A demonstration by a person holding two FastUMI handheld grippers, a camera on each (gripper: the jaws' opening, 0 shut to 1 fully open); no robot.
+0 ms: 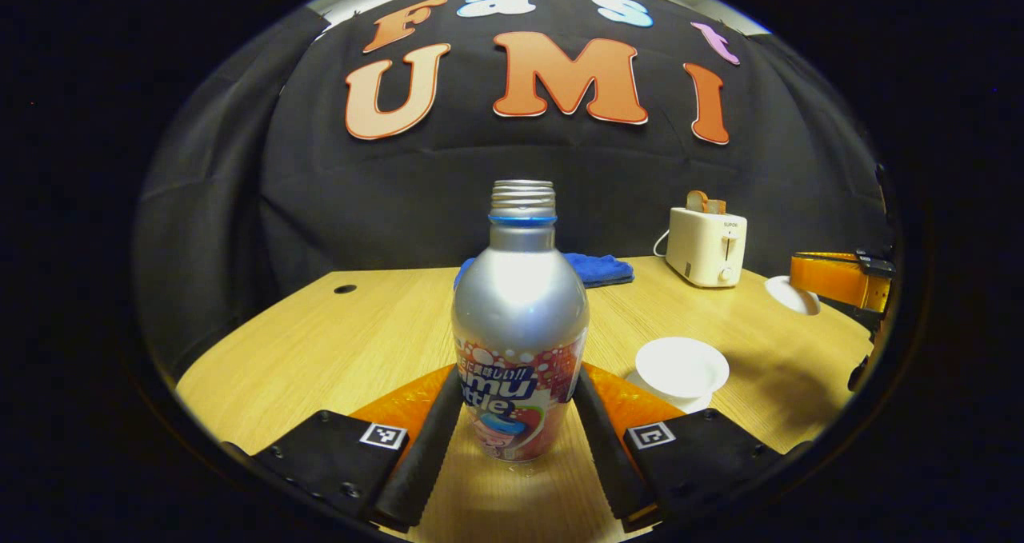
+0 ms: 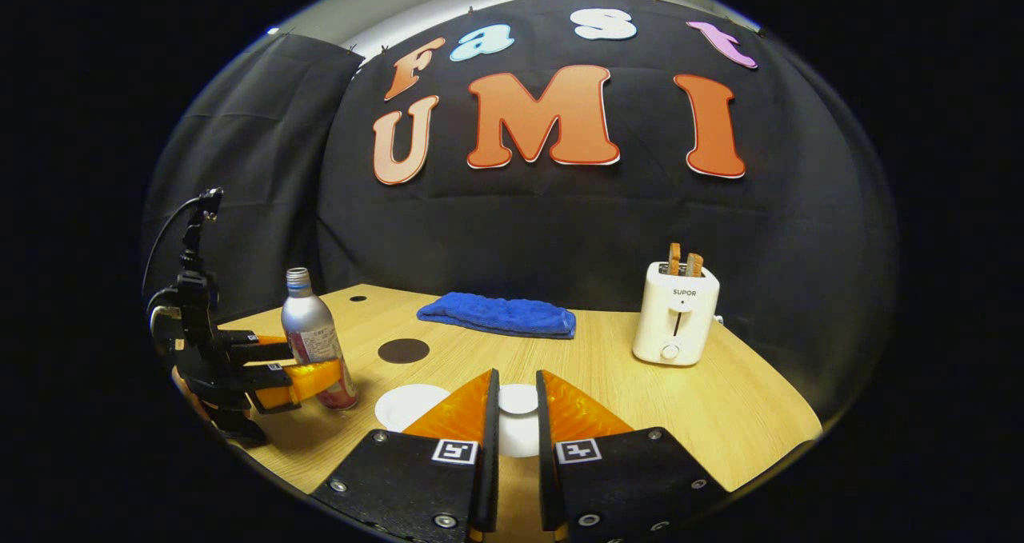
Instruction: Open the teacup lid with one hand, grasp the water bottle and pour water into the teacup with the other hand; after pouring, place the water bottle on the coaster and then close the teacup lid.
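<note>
Left gripper view showed the bottle standing upright and uncapped on the table, right between the fingers of the left tongs. Both fingers lay against its lower sides at the label, so the left tongs were gripping the bottle. Ahead and to the right of those fingers sat the open teacup, close beside the bottle but not touching it. Farther right, the lid hung above the table, away from the cup.

In the right gripper view, the right tongs were clenched on the lid, which sat squeezed in the narrow gap between their fingers. The teacup lay just left of those fingertips. Beyond it, ahead and to the left, was the dark round coaster, bare, with the bottle and the left tongs farther left still. A blue cloth lay straight ahead near the table's far edge. A toaster with two slices of bread stood ahead to the right.
</note>
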